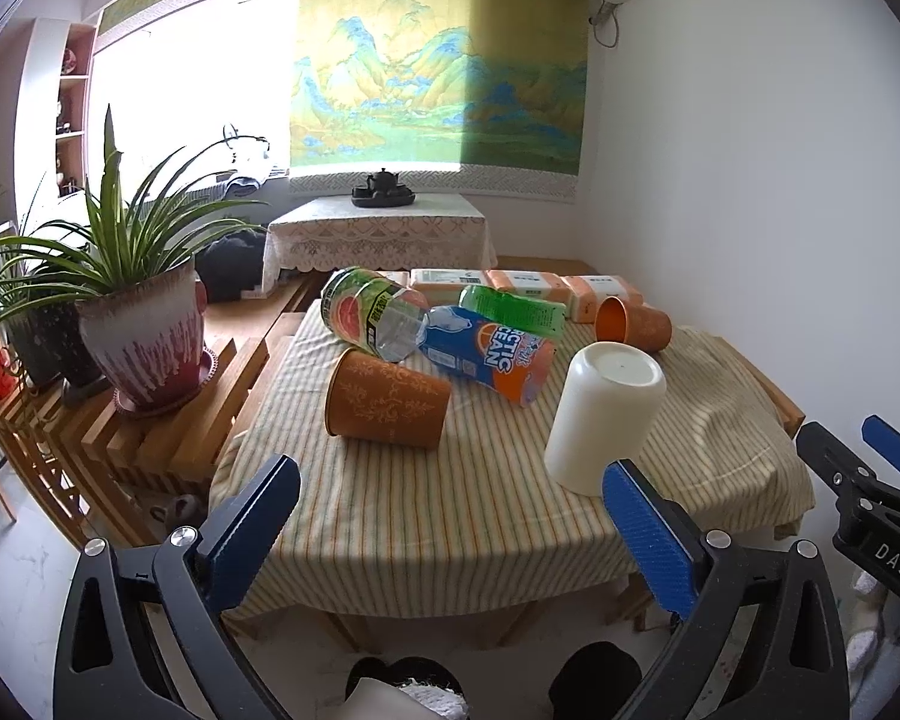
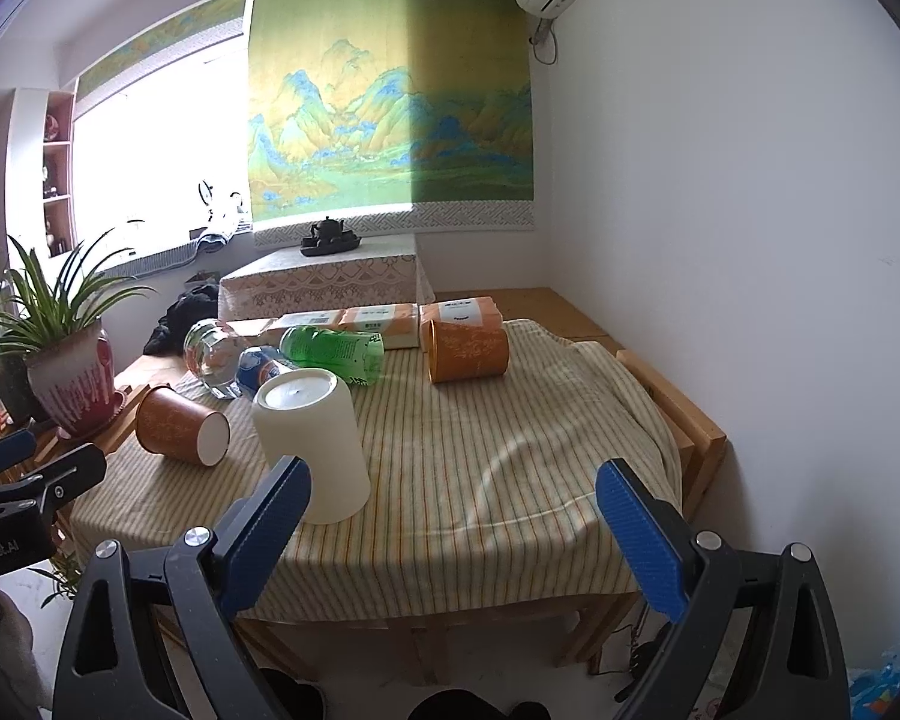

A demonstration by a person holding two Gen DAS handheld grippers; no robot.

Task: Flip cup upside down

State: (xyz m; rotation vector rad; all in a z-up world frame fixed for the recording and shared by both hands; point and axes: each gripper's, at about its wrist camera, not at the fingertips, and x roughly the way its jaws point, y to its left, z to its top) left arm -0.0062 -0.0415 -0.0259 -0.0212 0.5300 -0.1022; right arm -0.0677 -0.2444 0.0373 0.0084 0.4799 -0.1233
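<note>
Lying sideways: two orange cups (image 1: pixel 387 399); one white cup (image 1: pixel 606 414) inverted.

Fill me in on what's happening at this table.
A person holds two sets of tongs, both open and holding nothing: the left tongs and right tongs hover at the near edge of the striped tablecloth. The white cup already stands upside down, base up. Two orange cups lie on their sides, the near orange cup and the far orange cup, among toppled bottles.
</note>
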